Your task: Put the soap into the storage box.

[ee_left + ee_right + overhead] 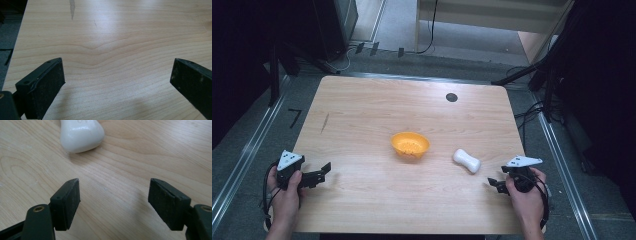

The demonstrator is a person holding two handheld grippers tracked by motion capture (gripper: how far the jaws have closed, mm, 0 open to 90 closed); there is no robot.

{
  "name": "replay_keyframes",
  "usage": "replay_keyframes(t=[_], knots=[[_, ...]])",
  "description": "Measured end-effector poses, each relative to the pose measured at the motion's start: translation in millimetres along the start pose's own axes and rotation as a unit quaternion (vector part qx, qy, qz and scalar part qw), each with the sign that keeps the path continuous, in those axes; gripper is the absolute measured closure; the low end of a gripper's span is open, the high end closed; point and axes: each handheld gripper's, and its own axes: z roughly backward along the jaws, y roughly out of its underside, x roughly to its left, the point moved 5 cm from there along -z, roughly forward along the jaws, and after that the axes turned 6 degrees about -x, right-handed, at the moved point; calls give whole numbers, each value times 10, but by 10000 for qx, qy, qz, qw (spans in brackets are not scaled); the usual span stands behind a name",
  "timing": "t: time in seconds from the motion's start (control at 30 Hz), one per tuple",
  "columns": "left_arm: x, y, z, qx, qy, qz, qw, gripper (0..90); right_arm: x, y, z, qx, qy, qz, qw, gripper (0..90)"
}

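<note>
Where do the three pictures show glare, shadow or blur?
High view: dim, dark at both sides, soft glare on the far table. Left gripper view: glare on the far wood, a faint shadow between the open jaws. Right gripper view: the white object shines and casts a shadow; near jaws slightly soft.

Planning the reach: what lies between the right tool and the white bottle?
Bare wood table separates the right tool from the white bottle, seen in the right gripper view.

A light wooden worktop (362,115) is seen; an orange bowl (410,144) is set near its middle, a white bone-shaped object (466,160) is laid towards the right edge, apart from the bowl
</note>
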Motion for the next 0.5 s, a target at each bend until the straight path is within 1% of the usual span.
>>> replay_keyframes(t=[0.03,0.07,0.1,0.13,0.17,0.2,0.23,0.3,0.33,0.4,0.43,0.47,0.5], knots=[[1,0,0,1,-1,-1,10000,0,2,-31,-16,99,8,78,9999,267],[1,0,1,1,0,-2,10000,0,2,-31,-16,99,8,78,9999,267],[0,0,0,3,-2,-1,10000,0,11,-94,-42,324,-1,210,9993,250],[0,0,0,3,-2,-1,10000,0,14,-129,-51,402,2,289,9988,244],[0,0,-1,4,-4,-1,10000,0,14,-129,-51,402,2,289,9988,244],[1,0,-1,9,-4,-3,10000,0,15,-163,-57,493,17,349,9982,233],[2,1,-2,14,0,-10,10000,0,29,-228,-74,660,-21,413,9970,214],[2,1,-4,29,7,-19,10000,0,34,-290,-95,794,-51,500,9956,193],[2,1,-4,29,7,-19,10000,0,34,-290,-95,794,-51,500,9956,193],[-2,1,-6,29,8,-27,10000,0,44,-350,-121,912,-76,595,9940,171],[-6,1,-7,28,16,-31,10000,0,59,-408,-150,1021,-83,644,9926,137],[-6,1,-7,28,16,-31,10000,0,59,-408,-150,1021,-83,644,9926,137],[-8,2,-9,32,21,-43,10000,0,89,-468,-186,1107,-127,710,9912,136]])
